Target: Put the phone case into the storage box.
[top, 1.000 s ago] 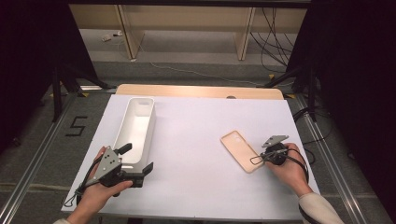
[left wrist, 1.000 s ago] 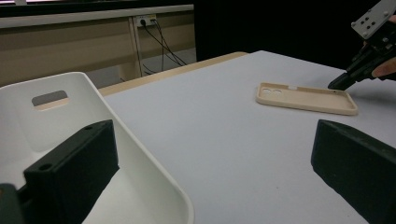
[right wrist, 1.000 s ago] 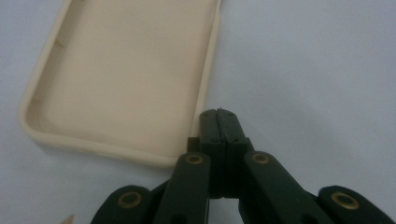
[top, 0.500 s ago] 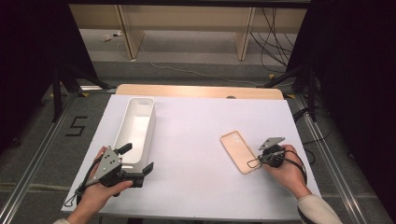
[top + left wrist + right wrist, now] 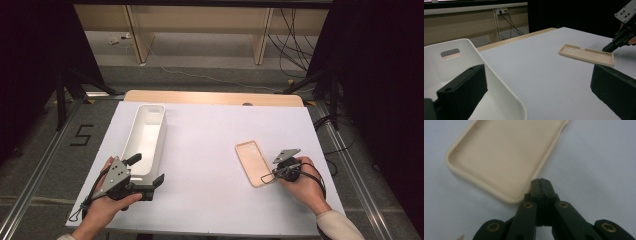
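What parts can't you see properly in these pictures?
- Right gripper: whether its shut tips pinch the phone case rim; right gripper view, too close.
- White bin: the near part is behind the left gripper's black jaw; left gripper view.
- Phone case's underside: faces the table.

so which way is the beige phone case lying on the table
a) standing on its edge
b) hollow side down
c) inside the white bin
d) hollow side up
d: the phone case lies flat on the table with its raised rim and hollow facing up.
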`<state>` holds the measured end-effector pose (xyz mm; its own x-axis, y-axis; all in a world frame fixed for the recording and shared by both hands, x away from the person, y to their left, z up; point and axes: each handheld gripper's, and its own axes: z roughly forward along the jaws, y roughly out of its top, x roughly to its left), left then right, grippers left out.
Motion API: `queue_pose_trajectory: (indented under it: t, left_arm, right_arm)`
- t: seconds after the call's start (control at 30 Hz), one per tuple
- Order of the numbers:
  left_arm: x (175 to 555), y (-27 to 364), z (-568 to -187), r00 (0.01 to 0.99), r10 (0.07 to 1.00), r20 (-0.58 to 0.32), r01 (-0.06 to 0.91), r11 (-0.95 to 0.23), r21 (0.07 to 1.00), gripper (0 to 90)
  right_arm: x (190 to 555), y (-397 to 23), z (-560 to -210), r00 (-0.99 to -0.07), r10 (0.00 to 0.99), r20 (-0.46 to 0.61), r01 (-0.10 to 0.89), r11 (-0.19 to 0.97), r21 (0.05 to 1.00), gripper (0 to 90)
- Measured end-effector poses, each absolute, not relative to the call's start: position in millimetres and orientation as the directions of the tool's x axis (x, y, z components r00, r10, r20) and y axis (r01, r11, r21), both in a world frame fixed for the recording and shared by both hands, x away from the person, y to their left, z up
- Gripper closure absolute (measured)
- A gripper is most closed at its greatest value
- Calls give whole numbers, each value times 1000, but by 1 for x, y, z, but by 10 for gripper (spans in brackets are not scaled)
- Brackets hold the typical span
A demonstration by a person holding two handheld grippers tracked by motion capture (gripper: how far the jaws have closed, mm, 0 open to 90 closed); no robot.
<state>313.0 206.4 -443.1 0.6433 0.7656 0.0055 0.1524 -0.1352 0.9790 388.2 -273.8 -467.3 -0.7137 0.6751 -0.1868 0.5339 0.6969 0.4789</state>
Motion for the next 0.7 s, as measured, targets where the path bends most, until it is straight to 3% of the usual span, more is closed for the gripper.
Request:
queue_pose_trajectory:
  t: [0.7]
  left_arm:
    - [313, 207, -443, 642, 766, 5, 153, -135, 979, 2]
  right_arm:
    - [383, -263, -467, -734, 657, -174, 519, 707, 481, 900]
